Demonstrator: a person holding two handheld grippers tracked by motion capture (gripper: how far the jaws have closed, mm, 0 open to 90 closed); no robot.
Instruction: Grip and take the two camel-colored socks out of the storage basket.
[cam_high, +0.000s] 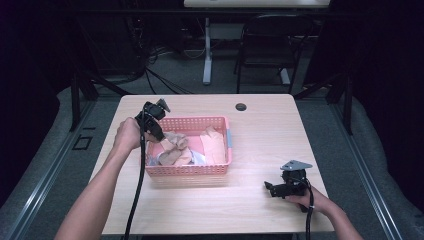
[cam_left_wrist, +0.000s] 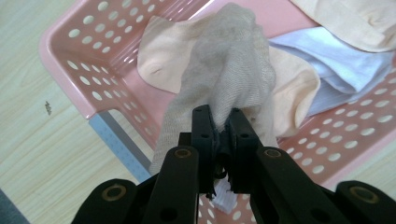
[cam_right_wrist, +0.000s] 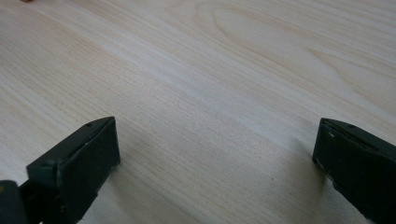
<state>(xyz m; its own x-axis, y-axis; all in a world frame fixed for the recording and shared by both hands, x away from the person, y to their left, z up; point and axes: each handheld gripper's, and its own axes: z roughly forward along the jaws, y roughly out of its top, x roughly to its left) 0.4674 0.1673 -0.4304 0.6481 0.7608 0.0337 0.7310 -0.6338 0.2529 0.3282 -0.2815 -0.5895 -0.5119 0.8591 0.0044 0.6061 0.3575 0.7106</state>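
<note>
A pink perforated basket (cam_high: 190, 171) stands on the left half of the wooden table (cam_high: 260, 135). My left gripper (cam_high: 159, 131) hangs over the basket's left end, shut on a greyish-beige sock (cam_high: 175, 142). In the left gripper view the jaws (cam_left_wrist: 223, 120) pinch a fold of that sock (cam_left_wrist: 229, 60), which hangs bunched above the basket (cam_left_wrist: 84, 56). Under it lie a peach cloth (cam_left_wrist: 161, 58) and a pale blue-white cloth (cam_left_wrist: 336, 65). My right gripper (cam_high: 270, 189) rests low on the table at the front right, open, with bare wood (cam_right_wrist: 210, 70) between its jaws (cam_right_wrist: 215, 149).
A round cable hole (cam_high: 241, 106) sits near the table's far edge. Beyond the table are a black chair (cam_high: 270, 45) and a white desk leg (cam_high: 207, 55). Bare wood stretches between the basket and the right gripper.
</note>
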